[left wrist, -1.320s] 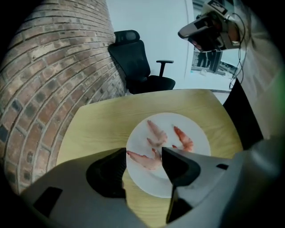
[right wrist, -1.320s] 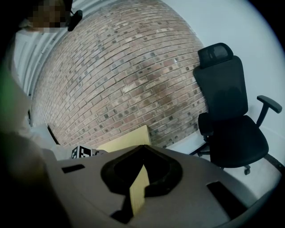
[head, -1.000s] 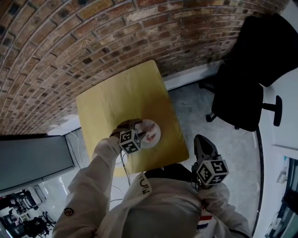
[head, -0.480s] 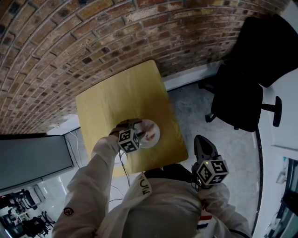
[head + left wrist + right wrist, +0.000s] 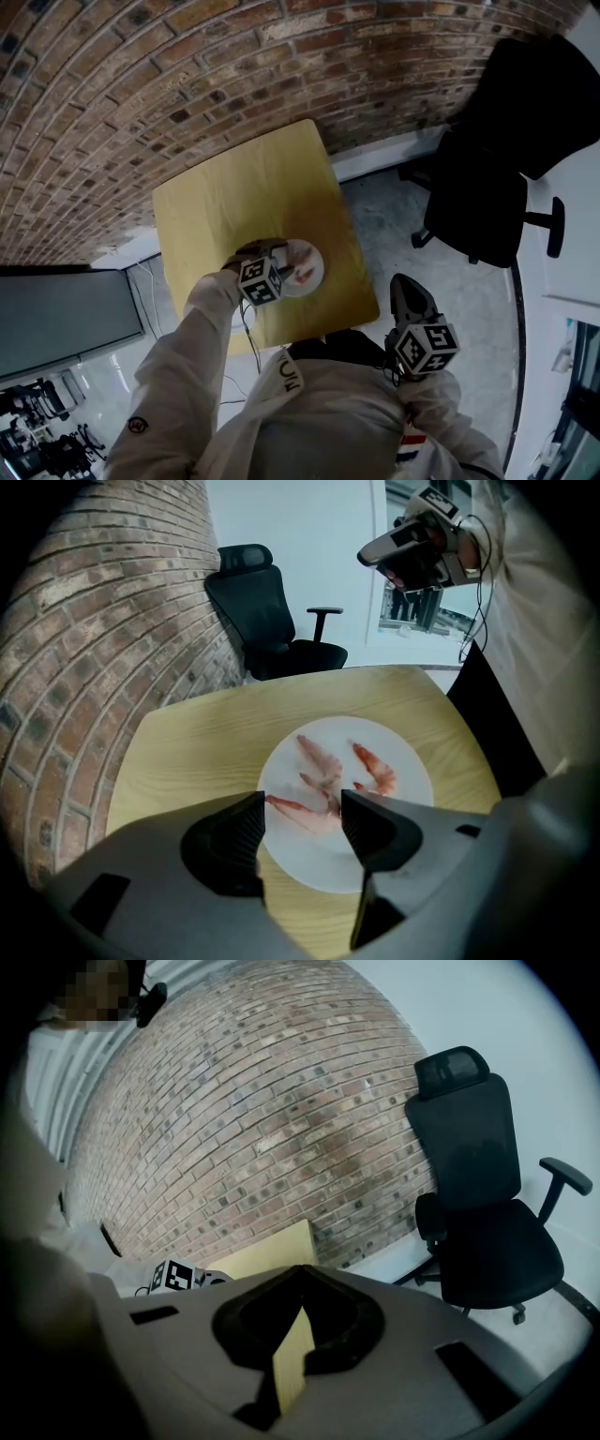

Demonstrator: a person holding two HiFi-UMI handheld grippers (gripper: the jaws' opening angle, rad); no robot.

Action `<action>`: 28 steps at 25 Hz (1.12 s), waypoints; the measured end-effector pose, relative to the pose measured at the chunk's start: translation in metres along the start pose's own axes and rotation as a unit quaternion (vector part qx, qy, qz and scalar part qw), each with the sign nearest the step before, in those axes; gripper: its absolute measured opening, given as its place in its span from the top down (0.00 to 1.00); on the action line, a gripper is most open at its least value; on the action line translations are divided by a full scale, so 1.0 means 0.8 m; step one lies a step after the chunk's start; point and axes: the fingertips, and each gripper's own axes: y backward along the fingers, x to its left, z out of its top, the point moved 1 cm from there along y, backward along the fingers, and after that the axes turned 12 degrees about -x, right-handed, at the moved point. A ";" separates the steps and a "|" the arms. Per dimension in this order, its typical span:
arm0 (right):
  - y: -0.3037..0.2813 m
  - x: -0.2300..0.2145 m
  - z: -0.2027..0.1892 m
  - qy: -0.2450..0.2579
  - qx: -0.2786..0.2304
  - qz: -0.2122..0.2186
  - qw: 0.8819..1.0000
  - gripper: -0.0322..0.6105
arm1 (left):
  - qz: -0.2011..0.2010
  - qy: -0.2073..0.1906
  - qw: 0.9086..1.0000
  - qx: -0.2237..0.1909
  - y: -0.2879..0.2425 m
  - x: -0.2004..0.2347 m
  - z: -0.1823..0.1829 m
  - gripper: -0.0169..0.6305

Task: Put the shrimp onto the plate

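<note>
From where I stand, the left gripper point(image 5: 302, 805) hovers low over the white plate point(image 5: 403, 832), its jaws spread and pinching nothing. The shrimp point(image 5: 319, 759) lie on the plate: one toward 11 o'clock, another toward 1 o'clock, a small one near the middle, and a pale one at about 9 o'clock. That last one shows in the gap between the jaws but appears to rest flat on the plate, not in a grip. I see no shrimp on the bare desk point(image 5: 234, 206).

The right gripper point(image 5: 300, 1269) hangs off the desk's edge, at about 4 o'clock from the plate in the head view. Its jaws are pressed together with nothing between them. A black chair point(image 5: 478, 202) stands on the floor well apart, out at 2 o'clock.

To my eye the placing step is at its end, with the last shrimp let go. The next move calls for lifting the left gripper straight up, jaws kept wide, so neither pad drags the 9 o'clock shrimp off the rim.
</note>
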 end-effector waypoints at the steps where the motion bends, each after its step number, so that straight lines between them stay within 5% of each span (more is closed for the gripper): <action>1: 0.001 0.002 -0.001 0.000 0.000 0.001 1.000 0.91 | 0.000 0.003 1.000 -0.001 0.001 -0.001 0.000 0.58; 9: 0.009 0.016 -0.008 0.009 0.004 0.005 1.000 0.91 | 0.021 0.025 0.999 -0.022 0.010 -0.002 -0.001 0.58; 16: 0.009 0.044 -0.013 0.015 0.005 0.024 1.000 0.91 | 0.083 0.105 0.988 -0.081 0.061 -0.006 0.007 0.58; 20: 0.003 0.089 -0.021 0.025 0.009 0.054 0.998 0.91 | 0.151 0.183 0.962 -0.133 0.117 -0.018 0.004 0.58; 28: 0.000 0.207 -0.060 0.044 0.027 0.117 0.992 0.91 | 0.285 0.265 0.903 -0.181 0.237 -0.070 -0.053 0.60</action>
